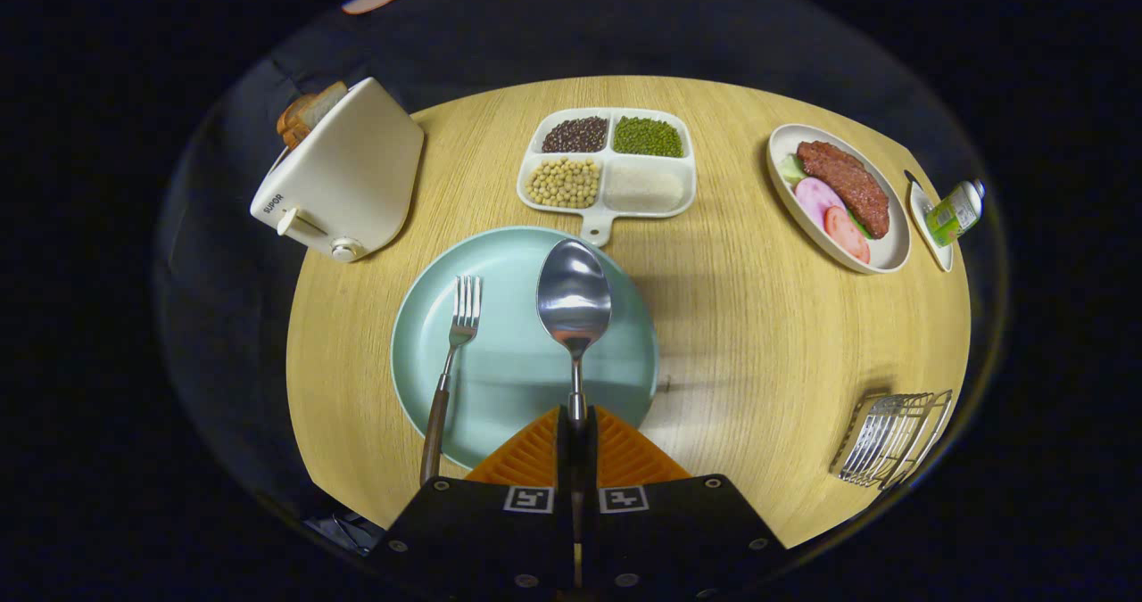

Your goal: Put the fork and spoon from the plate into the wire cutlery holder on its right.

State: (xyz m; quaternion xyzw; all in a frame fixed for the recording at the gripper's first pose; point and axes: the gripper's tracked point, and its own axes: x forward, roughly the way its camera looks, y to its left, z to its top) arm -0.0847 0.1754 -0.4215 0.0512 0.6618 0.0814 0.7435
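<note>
My gripper [576,424] is shut on the spoon [574,303], both fingers clamping its thin handle. The spoon's shiny bowl points away from me and hangs over the far part of the pale blue plate [508,379]. A fork [451,361] with a dark wooden handle lies on the plate's left side, tines pointing away, handle end over the near rim. The wire cutlery holder [892,437] stands on the round wooden table well to the right of the fingers, near the table's right edge.
A white toaster [343,174] with bread stands at the far left. Beyond the plate sits a four-part dish [607,169] of beans and grains. At the far right are a plate of meat and vegetable slices [839,196] and a small bottle [955,212] on a saucer.
</note>
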